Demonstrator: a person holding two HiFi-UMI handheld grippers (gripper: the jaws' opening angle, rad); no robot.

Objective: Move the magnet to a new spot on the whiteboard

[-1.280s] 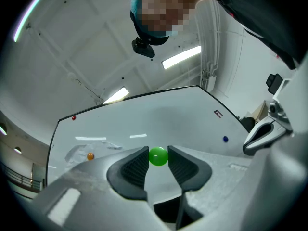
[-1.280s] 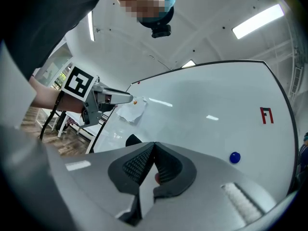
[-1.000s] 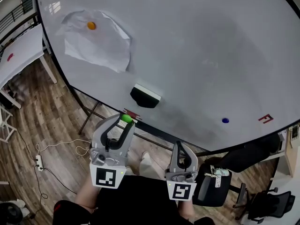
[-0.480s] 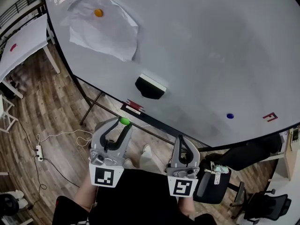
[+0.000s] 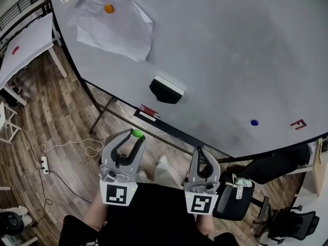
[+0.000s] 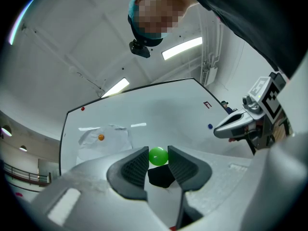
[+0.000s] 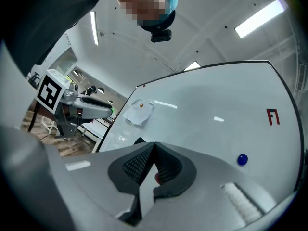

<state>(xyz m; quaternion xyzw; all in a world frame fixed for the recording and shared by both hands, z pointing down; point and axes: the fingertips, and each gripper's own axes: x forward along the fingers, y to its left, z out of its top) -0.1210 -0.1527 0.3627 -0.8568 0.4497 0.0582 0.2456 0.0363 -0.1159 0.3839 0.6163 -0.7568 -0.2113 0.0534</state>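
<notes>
Closed right tongs (image 7: 154, 146) face whiteboard (image 7: 207, 114) bearing blue magnet (image 7: 242, 160).

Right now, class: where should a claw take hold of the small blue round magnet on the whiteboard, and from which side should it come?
Pinch the small blue round magnet across its rim, on two opposite edges, coming straight at the face of the large white whiteboard. It is a low button lying flat on the board, so probably only its edge offers purchase.
</notes>
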